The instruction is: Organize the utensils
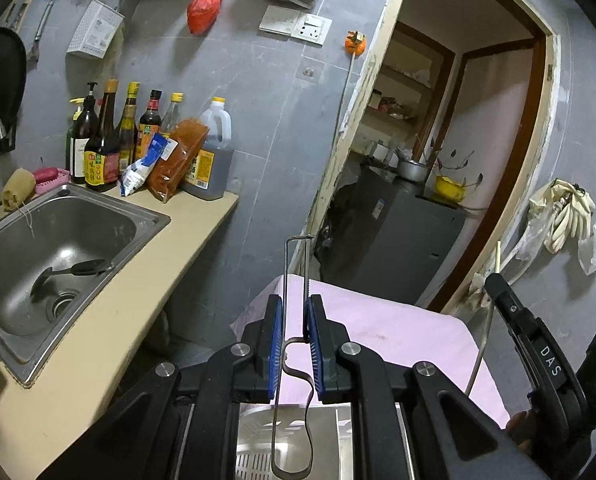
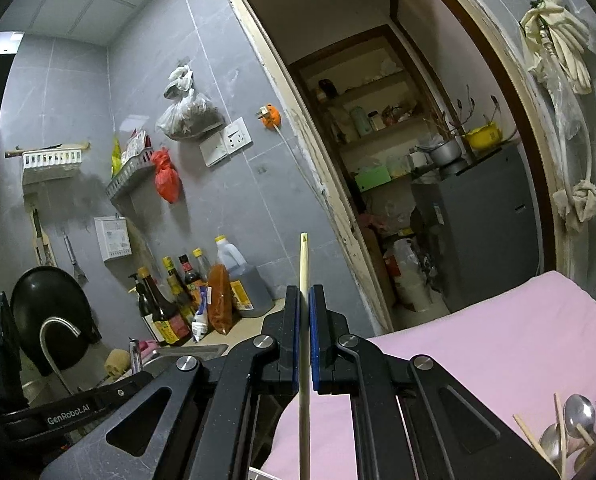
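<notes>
Utensil sorting, carry stage: both tools lifted above the pink-covered tabletop [image 2: 477,340]
Left hand-held gripper [image 1: 294,322] is clamped on a bent wire utensil [image 1: 296,280]; right hand-held gripper [image 2: 305,320] is pinched shut on one chopstick [image 2: 303,264]. Next, probably, each goes to its group; spoons [image 2: 577,412] lie at the right edge

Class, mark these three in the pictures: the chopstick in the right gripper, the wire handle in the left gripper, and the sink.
chopstick [image 2: 303,264], right wrist view, on its shaft above the pads.
wire handle [image 1: 285,276], left wrist view, on its left upright wire.
sink [image 1: 98,232], left wrist view, on the far basin wall.
</notes>
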The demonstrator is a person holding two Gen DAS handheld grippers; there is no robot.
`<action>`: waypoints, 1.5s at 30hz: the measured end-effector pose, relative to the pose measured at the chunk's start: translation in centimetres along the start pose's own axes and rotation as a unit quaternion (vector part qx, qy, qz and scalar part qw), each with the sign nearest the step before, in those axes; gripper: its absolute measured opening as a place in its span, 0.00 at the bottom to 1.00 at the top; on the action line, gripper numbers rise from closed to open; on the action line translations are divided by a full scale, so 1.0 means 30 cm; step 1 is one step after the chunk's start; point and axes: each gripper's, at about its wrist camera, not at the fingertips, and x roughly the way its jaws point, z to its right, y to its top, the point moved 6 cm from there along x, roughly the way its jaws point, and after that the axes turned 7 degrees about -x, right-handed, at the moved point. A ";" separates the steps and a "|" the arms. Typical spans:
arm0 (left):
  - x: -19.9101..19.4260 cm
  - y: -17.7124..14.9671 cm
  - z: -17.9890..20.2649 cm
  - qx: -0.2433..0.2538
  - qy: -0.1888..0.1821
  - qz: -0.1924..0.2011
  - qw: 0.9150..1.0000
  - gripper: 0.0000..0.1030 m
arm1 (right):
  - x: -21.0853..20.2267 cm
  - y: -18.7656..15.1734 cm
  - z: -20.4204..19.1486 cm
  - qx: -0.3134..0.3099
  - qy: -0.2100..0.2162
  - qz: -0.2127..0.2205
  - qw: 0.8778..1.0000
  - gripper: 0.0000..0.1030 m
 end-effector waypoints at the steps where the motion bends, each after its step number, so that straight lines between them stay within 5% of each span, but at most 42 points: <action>1: 0.000 -0.003 0.002 0.003 0.001 -0.001 1.000 0.12 | -0.001 -0.004 0.003 0.002 0.001 -0.003 1.000 0.04; 8: -0.011 -0.027 0.010 0.012 -0.005 -0.022 1.000 0.12 | -0.006 -0.044 0.005 -0.001 0.017 -0.040 0.999 0.07; 12: -0.019 -0.040 0.007 0.012 0.000 -0.038 0.999 0.13 | -0.021 -0.061 0.021 0.004 0.022 -0.059 0.998 0.25; 24: -0.083 -0.052 0.063 0.028 -0.001 -0.054 0.998 0.27 | -0.143 0.026 0.108 -0.006 -0.003 -0.062 0.998 0.45; 27: -0.106 -0.049 0.090 0.031 -0.003 -0.053 0.998 0.34 | -0.189 0.064 0.131 -0.016 -0.014 -0.055 0.998 0.55; 29: -0.127 -0.049 0.115 0.033 -0.006 -0.048 0.998 0.51 | -0.227 0.093 0.150 -0.023 -0.021 -0.048 0.998 0.59; 37: -0.216 -0.059 0.260 0.053 -0.024 -0.019 0.998 0.73 | -0.375 0.207 0.241 -0.046 -0.051 -0.028 0.997 0.89; 45: -0.303 -0.082 0.415 0.063 -0.037 0.031 0.997 0.94 | -0.523 0.310 0.356 -0.077 -0.083 -0.004 0.994 0.99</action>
